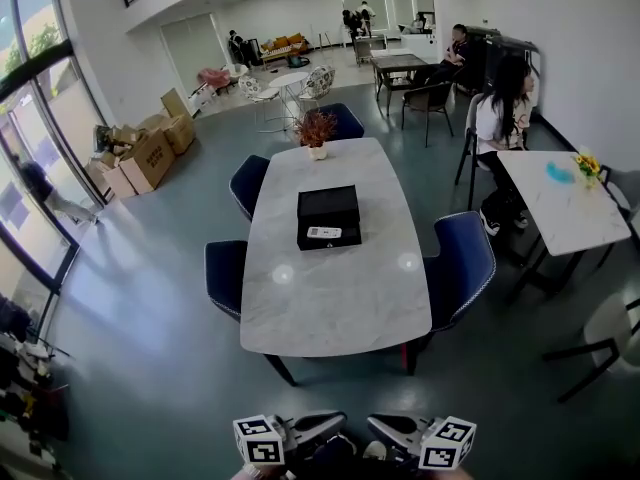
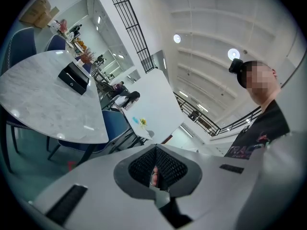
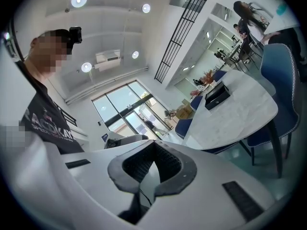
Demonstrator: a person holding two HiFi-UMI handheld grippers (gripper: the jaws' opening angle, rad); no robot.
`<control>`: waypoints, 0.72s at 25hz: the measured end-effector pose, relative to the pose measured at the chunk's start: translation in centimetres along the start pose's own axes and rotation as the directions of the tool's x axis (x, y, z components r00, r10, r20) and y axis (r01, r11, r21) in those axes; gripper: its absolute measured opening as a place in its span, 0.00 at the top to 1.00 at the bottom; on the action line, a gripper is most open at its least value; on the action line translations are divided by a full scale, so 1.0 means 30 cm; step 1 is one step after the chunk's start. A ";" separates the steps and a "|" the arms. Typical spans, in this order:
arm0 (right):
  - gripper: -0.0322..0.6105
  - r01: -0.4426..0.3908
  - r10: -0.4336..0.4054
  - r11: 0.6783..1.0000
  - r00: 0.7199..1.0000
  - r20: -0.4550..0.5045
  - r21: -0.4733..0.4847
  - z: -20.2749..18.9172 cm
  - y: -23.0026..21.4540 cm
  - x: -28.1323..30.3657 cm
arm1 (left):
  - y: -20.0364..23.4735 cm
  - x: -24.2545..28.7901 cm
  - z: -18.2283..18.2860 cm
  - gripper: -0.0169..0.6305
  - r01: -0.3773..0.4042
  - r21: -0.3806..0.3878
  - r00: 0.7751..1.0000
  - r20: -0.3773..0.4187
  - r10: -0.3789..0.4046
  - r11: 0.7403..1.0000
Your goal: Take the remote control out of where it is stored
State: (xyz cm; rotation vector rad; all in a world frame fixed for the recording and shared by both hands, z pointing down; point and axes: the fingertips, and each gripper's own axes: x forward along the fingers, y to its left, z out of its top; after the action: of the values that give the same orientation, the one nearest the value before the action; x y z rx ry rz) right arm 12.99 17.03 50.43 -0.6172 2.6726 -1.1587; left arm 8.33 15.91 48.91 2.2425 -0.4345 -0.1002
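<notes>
The slim white rectangular remote control (image 1: 323, 233) is lying flat in the near part of the black rectangular storage box (image 1: 328, 204), which is sitting near the centre of the white marble-patterned worktop (image 1: 340, 303) with rounded corners. The pale casing is standing out sharply against the matte black box, making the target easy to locate. Whether a lid is folded back cannot be resolved at this range. The left tool (image 2: 156, 150) is being carried with its ribbed black pads meeting at the tips, closed on nothing; a small pinkish patch is showing through the slit lower down and cannot be identified. The right tool (image 3: 152, 147) is likewise closed, pads together, and empty. Both tools are being held low and close to the person's body, well apart from the worktop's near edge, so the task is judged to be at the approach stage, with the remote not yet touched. Closed jaws are suiting transit; they will need opening before any grasp. The worktop is looking smooth and glossy, reflecting two bright spots, so the box may slide if pushed sideways; steadying it with one tool is advisable. A small pot of reddish-brown dried foliage (image 1: 316, 133) is standing at the far end, and blue upholstered chairs (image 1: 462, 263) are flanking the left and right sides.
</notes>
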 end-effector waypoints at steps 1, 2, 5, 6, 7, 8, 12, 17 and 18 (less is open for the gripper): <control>0.94 0.006 -0.006 1.000 1.000 0.000 -0.002 0.010 -0.006 0.012 | 0.009 -0.003 0.017 0.97 0.003 -0.002 1.000 0.003 -0.003 1.000; 0.94 0.013 -0.013 1.000 1.000 0.000 -0.003 0.020 -0.012 0.024 | 0.017 -0.006 0.034 0.97 0.006 -0.003 1.000 0.006 -0.006 1.000; 0.94 0.028 -0.028 1.000 1.000 -0.003 -0.006 0.041 -0.039 0.071 | 0.055 -0.026 0.076 0.97 0.015 -0.007 1.000 0.020 -0.015 1.000; 0.94 0.029 -0.029 1.000 1.000 -0.006 -0.006 0.046 -0.048 0.090 | 0.071 -0.035 0.088 0.97 0.016 -0.010 1.000 0.024 -0.016 1.000; 0.94 0.028 -0.029 1.000 1.000 -0.010 -0.005 0.051 -0.055 0.111 | 0.085 -0.045 0.100 0.96 0.017 -0.015 0.999 0.029 -0.016 1.000; 0.94 0.028 -0.028 1.000 1.000 -0.014 -0.004 0.058 -0.058 0.132 | 0.099 -0.056 0.113 0.97 0.017 -0.020 0.999 0.032 -0.016 1.000; 0.94 0.036 -0.037 0.999 0.999 -0.022 -0.008 0.092 -0.074 0.205 | 0.153 -0.095 0.175 0.96 0.014 -0.038 0.999 0.045 -0.012 0.999; 0.94 0.054 -0.055 0.999 0.998 -0.015 -0.004 0.131 -0.118 0.293 | 0.221 -0.124 0.250 0.97 0.027 -0.034 0.999 0.043 -0.026 0.999; 0.94 0.056 -0.056 0.998 0.998 -0.014 -0.002 0.137 -0.123 0.314 | 0.231 -0.133 0.266 0.97 0.028 -0.035 0.999 0.043 -0.027 0.999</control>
State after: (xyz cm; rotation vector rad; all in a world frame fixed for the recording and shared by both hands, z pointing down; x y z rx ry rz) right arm 6.90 7.99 50.43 -0.6916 2.6846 -1.1795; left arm 0.98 7.34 48.63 2.2150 -0.4216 -0.1686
